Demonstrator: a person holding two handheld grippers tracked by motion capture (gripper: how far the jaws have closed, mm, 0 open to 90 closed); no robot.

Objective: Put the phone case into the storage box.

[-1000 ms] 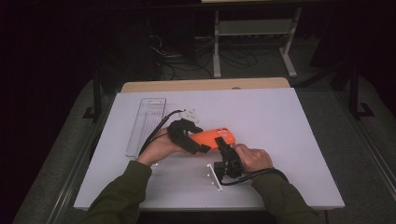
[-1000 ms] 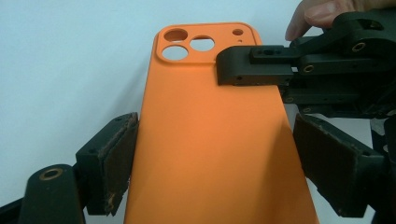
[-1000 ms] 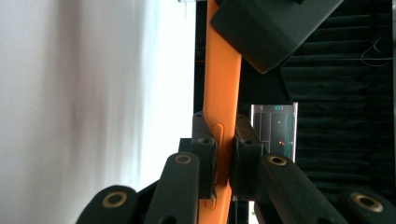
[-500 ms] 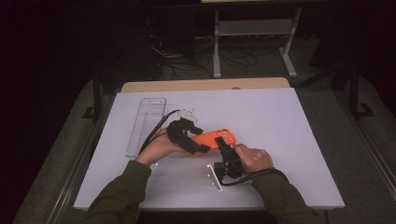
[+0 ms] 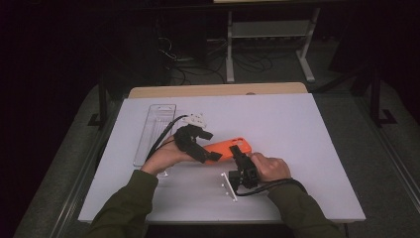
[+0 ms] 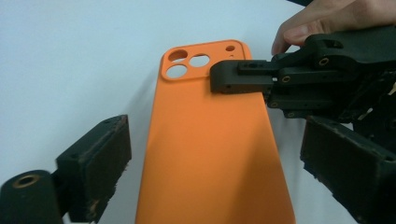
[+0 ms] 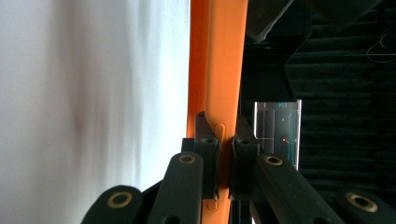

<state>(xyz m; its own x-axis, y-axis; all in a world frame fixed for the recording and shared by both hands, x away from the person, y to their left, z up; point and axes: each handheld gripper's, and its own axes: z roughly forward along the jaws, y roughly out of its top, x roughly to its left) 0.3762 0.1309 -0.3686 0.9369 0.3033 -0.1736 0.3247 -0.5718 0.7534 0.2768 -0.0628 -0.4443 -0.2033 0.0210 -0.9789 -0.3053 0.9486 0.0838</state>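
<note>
High view: orange phone case (image 5: 229, 148) at frame centre, lying on white table (image 5: 307, 148), between both grippers. Left gripper view: same case (image 6: 210, 154) back side up, camera cutouts toward upper centre, running down to bottom edge. Right gripper view: case (image 7: 219, 70) seen edge-on, vertical orange strip from top of frame down into the jaws.

Right gripper (image 5: 241, 159) clamped tight on case edge, lower-right end of case in high view; right gripper view shows pads (image 7: 206, 140) pressing both faces. Also seen in left gripper view, upper right (image 6: 243, 77), nipping long edge near cutouts, w/ person's fingers (image 6: 299, 32) behind.

Left gripper (image 5: 210, 148) at left end of case; jaws just been opening, now spread apart, case between them but pads (image 6: 105, 163) clear of both edges, not gripping.

Outward: clear plastic tray (image 5: 153, 131) at left of table, just left of left hand (image 5: 166, 154). Small white bracket (image 5: 229, 186) below centre, beside right gripper. Tan board (image 5: 218, 90) along far table edge. Dark floor, cables, white stand legs (image 5: 267, 44) across top of frame.
</note>
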